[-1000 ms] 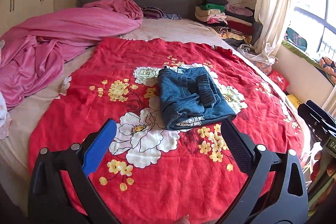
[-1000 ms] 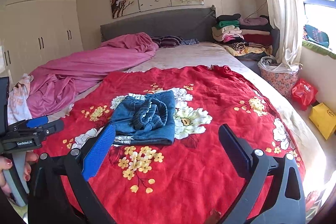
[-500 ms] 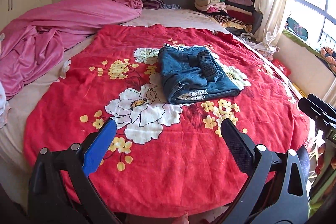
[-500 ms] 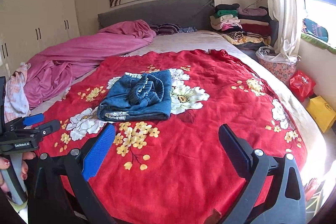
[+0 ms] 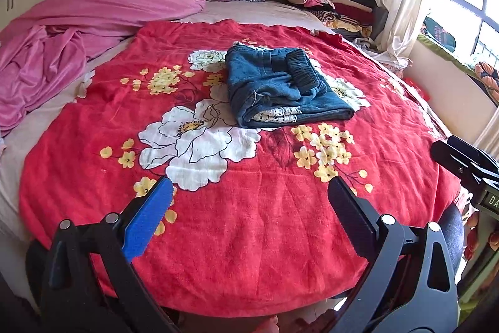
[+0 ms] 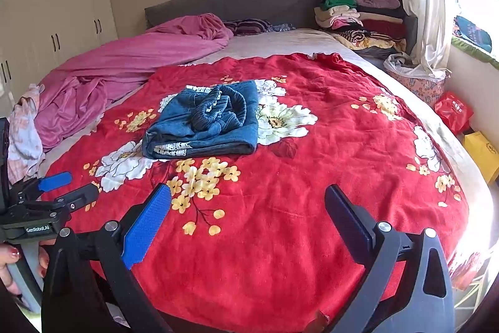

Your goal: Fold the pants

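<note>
Pink bedding (image 5: 78,30) lies bunched at the bed's left. Left hand-held gripper (image 5: 249,208): jaws spread, empty, above the red floral blanket (image 5: 265,223). Folded denim pants (image 5: 280,89) rest mid-blanket, well apart from both. Right hand-held gripper (image 6: 248,211): jaws spread, empty.

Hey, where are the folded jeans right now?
The folded jeans lie mid-bed on the red floral blanket, beyond both open grippers, pink quilt to their left.
</note>
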### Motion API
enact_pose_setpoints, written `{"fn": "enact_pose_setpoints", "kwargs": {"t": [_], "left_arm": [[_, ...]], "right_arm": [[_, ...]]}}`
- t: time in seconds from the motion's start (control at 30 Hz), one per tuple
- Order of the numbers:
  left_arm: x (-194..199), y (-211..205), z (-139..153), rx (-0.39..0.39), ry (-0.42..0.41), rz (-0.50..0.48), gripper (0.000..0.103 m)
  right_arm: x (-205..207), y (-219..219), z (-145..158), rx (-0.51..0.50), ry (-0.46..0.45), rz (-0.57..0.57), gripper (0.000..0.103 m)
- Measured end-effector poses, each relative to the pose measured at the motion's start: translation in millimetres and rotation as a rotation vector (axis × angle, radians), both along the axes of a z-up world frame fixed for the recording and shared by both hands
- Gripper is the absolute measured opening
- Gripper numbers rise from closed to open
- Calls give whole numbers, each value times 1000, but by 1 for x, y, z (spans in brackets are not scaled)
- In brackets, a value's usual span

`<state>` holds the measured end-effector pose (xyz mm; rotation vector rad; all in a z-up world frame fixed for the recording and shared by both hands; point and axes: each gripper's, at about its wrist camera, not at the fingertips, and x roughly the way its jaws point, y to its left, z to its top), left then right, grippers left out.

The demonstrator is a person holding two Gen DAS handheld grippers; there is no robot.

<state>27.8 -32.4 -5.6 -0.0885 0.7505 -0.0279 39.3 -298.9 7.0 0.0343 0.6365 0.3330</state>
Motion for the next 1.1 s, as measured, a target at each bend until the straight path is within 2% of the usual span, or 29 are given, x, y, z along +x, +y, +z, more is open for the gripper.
{"fn": "enact_pose_setpoints", "kwargs": {"t": [0.37,1.1], "left_arm": [[3,3,-14,-12,37,12,93],[0,4,-19,-8,50,28,93]], "right_arm": [[2,2,-16,-18,38,-6,98],[1,3,-18,-27,39,-7,98]]}}
